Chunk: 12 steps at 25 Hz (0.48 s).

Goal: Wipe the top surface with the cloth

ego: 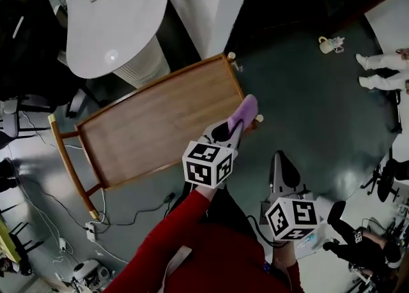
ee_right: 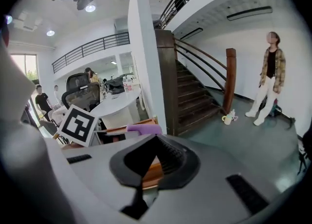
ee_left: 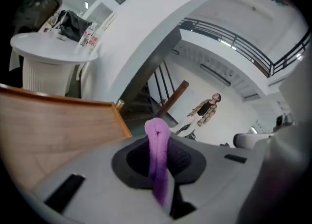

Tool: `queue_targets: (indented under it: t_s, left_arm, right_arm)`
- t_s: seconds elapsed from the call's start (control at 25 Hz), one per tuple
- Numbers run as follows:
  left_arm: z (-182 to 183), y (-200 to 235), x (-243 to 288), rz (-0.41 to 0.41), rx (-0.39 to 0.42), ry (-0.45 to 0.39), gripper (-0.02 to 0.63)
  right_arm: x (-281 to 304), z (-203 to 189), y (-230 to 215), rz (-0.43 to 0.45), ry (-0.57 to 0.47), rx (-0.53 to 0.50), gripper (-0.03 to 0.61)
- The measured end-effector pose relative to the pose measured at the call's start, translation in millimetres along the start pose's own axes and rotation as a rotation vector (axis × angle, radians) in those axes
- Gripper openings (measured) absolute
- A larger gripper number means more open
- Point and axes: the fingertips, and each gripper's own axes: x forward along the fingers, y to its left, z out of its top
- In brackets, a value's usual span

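My left gripper (ego: pixel 234 127) is clamped on the cloth (ego: pixel 246 108) at the tabletop (ego: pixel 153 126) corner. The right gripper (ee_right: pixel 155 141) seems closed and empty. If I drift sideways, the cloth could wipe off the edge.

The cloth (ego: pixel 246 108) looks soft, the top (ego: pixel 153 129) smooth wood (varnished).

Bright indoor light, fisheye-warped dark edges, foreground perhaps slightly soft

Dark green floor (ego: pixel 307 106), white round table (ego: pixel 115 17), wooden staircase (ee_right: pixel 195 98) beyond.
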Motion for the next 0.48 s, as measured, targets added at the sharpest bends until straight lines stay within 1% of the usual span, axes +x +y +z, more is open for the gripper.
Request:
queue_targets:
  t_s: [0.12,0.2,0.32,0.4,0.48]
  left_arm:
    - [-21.2,2.4,11.8,0.019,-0.014,0.074,0.045]
    - [-32.5,12.7,13.1,0.063,0.004,0.110,0.044]
    - [-43.5,40.7,-1.5,0.157,0.018,0.131,0.044]
    - [-46.3,69.9,-26.4,0.238,-0.001,0.118,0.044]
    - [-47.0,103.9,-65.4,0.342,-0.045,0.083,0.044]
  right_arm:
    - [-7.2,-1.3,-7.6,-0.005,-0.004,0.012,0.003]
    - [-5.8,-0.2,-9.1,0.014,0.002,0.006,0.003]
    - [5.7,2.0,-3.2,0.073,0.025,-0.032,0.003]
    - [19.7,4.7,9.7,0.130,0.047,-0.070,0.003]
    - [32.4,8.1,30.2,0.197,0.069,-0.113,0.003]
